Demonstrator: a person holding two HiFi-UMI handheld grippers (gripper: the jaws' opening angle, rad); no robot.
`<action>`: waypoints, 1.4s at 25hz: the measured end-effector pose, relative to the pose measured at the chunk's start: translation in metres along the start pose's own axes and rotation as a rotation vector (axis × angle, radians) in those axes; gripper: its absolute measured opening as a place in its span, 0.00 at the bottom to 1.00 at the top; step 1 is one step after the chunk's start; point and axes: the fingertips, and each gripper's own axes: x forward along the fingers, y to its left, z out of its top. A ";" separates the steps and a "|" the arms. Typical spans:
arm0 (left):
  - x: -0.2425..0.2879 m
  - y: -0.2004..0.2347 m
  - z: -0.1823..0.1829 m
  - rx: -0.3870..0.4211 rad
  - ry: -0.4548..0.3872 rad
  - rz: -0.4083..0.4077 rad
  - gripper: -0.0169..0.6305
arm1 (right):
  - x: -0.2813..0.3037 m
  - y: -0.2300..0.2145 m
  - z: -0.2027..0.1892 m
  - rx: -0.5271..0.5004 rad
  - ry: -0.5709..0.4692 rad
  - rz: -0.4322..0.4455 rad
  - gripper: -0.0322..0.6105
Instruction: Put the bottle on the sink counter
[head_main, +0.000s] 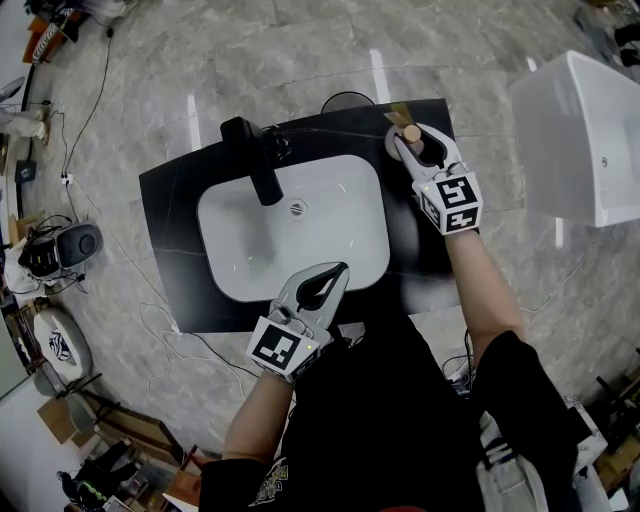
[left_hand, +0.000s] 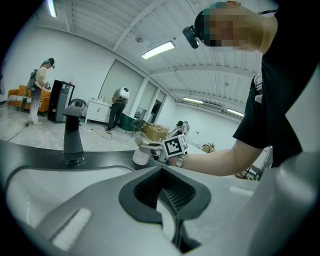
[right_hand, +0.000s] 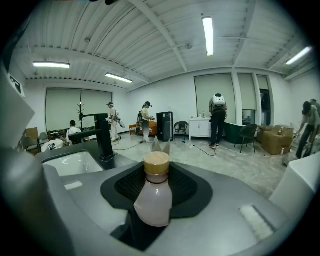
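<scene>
Bottle (right_hand: 153, 200), pale and milky with a tan cap, upright, pinched at the body between the jaws of the right gripper (head_main: 412, 150). In the head view, placed over the far right corner of the surface (head_main: 170, 250), beside the sink basin (head_main: 250, 240) and not over it. Base touching the dark top or just above it: cannot tell. Judged near the end of the task: brought to a fitting spot, not yet released. Left to do, probably: lower until seated, spread the jaws, draw back without tipping the narrow bottle.

Left gripper (head_main: 335, 275) above the front edge of the basin, jaws pressed together at the tips, nothing between them, no part in the work here.

Surface black and glossy, rectangular, with the white basin sunk in the middle and a black faucet (head_main: 255, 165) at the back left. Underneath, grey marbled floor (head_main: 150, 90), cables (head_main: 100, 90) trailing at the left, a white tub (head_main: 585, 130) off to the right. Beyond, a big bright room: strip lights (right_hand: 207, 35) overhead, people (right_hand: 145, 120) standing toward the far wall, a chair (right_hand: 180, 130), cardboard boxes (right_hand: 277, 140).
</scene>
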 end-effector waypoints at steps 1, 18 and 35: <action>0.000 0.000 -0.001 0.000 0.003 -0.001 0.03 | 0.000 0.000 0.000 -0.002 -0.003 -0.001 0.31; -0.036 0.007 -0.008 0.019 0.004 -0.007 0.03 | -0.029 0.000 -0.015 0.124 0.017 -0.051 0.31; -0.143 0.020 -0.014 0.039 -0.031 -0.034 0.03 | -0.146 0.133 0.016 0.383 -0.068 -0.128 0.09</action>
